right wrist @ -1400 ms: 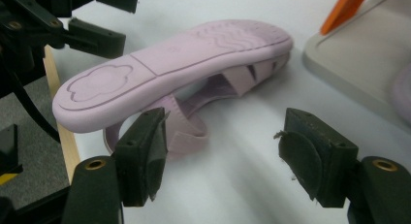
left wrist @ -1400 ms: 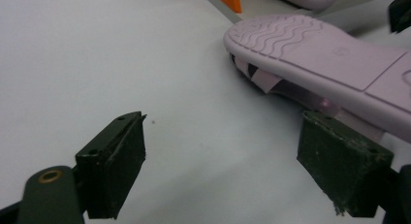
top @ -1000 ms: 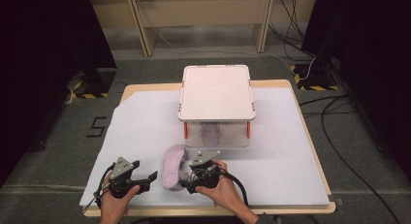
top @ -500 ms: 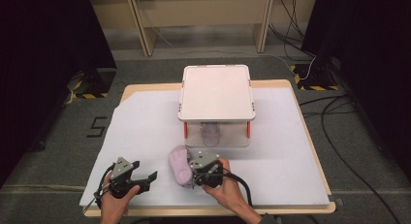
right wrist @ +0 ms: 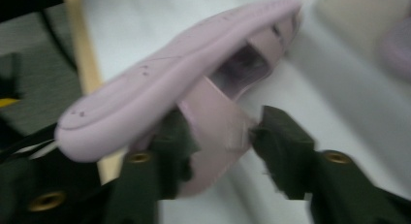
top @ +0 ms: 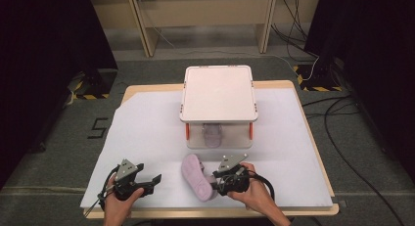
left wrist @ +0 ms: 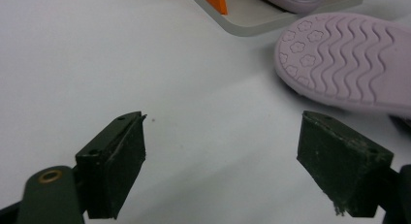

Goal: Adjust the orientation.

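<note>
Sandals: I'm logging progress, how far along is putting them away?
Done: the first sandal sits inside the rack. In hand: the second sandal lies tipped on the table, strap between the right tool's jaws, which have just been opening; whether they press is unclear. Left: moving it into the rack. The left tool is open.

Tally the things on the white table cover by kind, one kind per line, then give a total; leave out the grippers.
Pale lilac rubber sandals: 2, one tipped on edge near the front, one inside the box.
Clear plastic storage box with white lid and orange clips: 1.
Total: 3.
</note>
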A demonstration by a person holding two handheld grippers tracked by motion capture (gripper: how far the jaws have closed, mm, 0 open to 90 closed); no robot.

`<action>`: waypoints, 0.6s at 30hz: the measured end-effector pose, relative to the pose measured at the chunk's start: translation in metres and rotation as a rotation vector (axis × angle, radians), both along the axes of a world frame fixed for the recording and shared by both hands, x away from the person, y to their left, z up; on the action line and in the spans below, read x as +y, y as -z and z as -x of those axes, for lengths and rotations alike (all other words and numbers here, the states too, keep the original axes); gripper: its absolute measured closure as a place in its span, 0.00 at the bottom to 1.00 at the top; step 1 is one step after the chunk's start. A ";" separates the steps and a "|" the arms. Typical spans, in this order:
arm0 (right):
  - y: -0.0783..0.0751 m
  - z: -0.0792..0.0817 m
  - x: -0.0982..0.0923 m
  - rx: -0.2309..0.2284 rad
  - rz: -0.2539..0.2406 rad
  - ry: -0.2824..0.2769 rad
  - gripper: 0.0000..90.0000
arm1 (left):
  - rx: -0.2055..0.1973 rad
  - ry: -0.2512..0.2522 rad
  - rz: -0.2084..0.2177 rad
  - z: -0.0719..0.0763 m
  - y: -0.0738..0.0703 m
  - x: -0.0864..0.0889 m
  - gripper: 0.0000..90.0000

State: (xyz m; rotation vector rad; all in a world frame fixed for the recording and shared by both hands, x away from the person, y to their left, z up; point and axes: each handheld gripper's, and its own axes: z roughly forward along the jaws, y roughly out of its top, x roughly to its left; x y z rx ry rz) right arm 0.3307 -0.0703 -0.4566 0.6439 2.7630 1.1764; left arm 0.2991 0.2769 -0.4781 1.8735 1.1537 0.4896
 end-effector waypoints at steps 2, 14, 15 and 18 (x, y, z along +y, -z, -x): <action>-0.004 0.002 0.001 0.053 -0.038 -0.014 0.53 | 0.000 0.000 0.000 0.000 0.000 0.000 0.19; -0.011 0.012 0.019 0.036 -0.102 -0.004 0.54 | 0.003 0.022 0.051 0.003 -0.005 -0.007 0.19; -0.013 0.013 0.022 0.028 -0.099 -0.010 0.54 | -0.003 0.026 0.052 0.004 -0.007 -0.009 0.19; -0.017 0.018 0.032 0.001 -0.099 -0.013 0.55 | -0.015 0.041 0.066 0.008 -0.012 -0.014 0.19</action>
